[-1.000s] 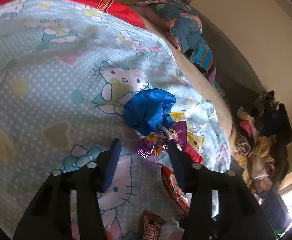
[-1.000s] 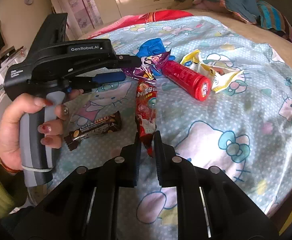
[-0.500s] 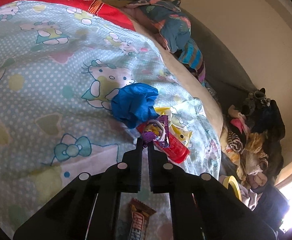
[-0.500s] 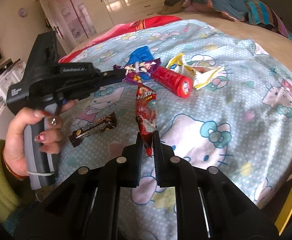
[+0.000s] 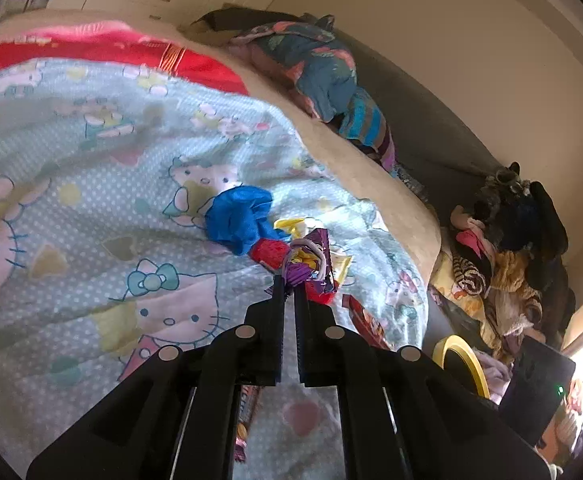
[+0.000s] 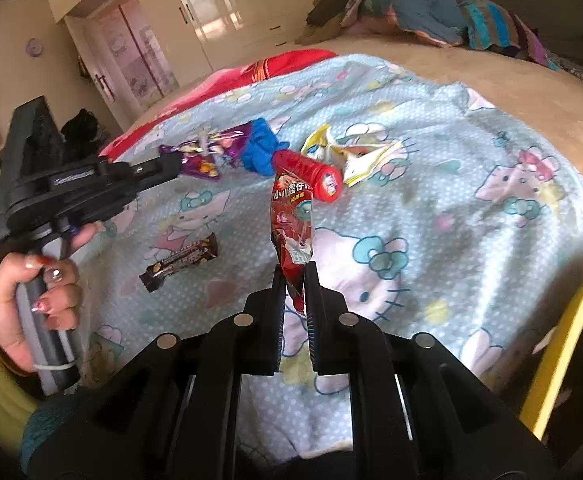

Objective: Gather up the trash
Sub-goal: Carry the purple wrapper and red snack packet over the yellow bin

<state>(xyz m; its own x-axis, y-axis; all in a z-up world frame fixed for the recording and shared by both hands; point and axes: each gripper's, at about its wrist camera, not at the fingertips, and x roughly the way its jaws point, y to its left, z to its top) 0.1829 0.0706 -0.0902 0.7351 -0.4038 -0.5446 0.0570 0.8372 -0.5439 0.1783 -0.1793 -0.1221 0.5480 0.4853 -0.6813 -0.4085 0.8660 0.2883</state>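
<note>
My left gripper [image 5: 289,282] is shut on a purple snack wrapper [image 5: 307,262], held up off the bed; the same purple wrapper [image 6: 207,152] shows at the left gripper's tip [image 6: 177,166] in the right wrist view. My right gripper [image 6: 295,276] is shut on the lower end of a long red snack packet [image 6: 293,220], lifted above the blanket. On the blanket lie a crumpled blue glove [image 6: 261,148], a red tube [image 6: 311,170], a torn yellow-white wrapper [image 6: 355,154] and a brown chocolate bar wrapper [image 6: 181,260].
The bed carries a pale blue cartoon-cat blanket [image 6: 471,220] over a beige cover. Bundled clothes [image 6: 411,4] lie at the bed's far end. A yellow rim [image 6: 555,340] stands at the right edge. A pile of clothes [image 5: 507,264] sits beside the bed. A hand [image 6: 39,304] grips the left tool's handle.
The left gripper went from open to shut on the purple wrapper and lifted it off the blanket. The right gripper rose a little with the red packet.
</note>
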